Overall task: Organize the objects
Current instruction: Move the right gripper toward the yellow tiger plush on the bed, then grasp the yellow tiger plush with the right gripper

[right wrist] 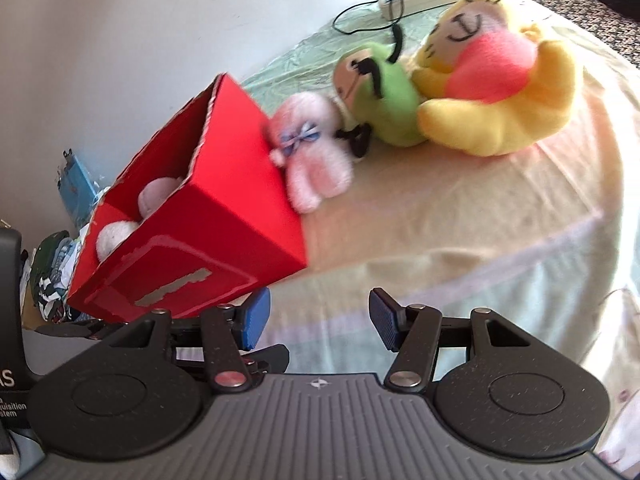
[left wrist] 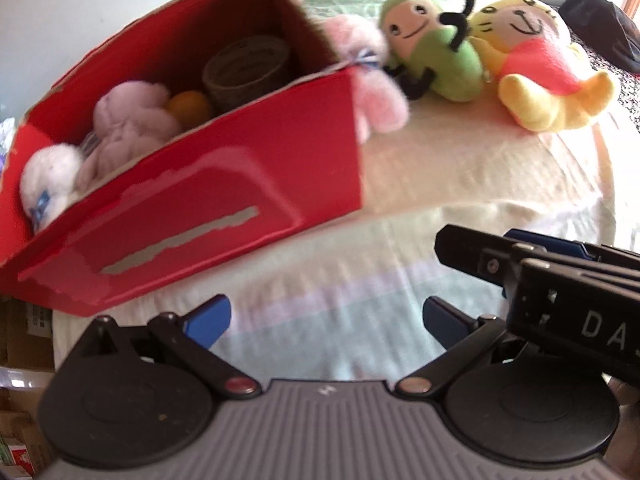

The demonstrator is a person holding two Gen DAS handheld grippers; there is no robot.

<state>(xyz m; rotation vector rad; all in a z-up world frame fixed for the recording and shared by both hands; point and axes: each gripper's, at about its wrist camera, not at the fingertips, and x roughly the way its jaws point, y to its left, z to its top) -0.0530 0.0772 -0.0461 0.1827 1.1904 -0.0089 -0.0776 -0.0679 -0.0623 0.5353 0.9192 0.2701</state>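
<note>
Both the left tongs (left wrist: 326,322) and right tongs (right wrist: 318,318) gape wide, gripping nothing. The red box (left wrist: 224,184) sits upper left of them, well apart; the pink plush (right wrist: 314,152) leans against its far corner, touching the green plush (right wrist: 384,108).

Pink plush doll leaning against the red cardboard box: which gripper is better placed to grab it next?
Right, probably. The right gripper is open and faces the pink plush doll almost head-on; the left gripper, also open, points nearer the red cardboard box.
</note>
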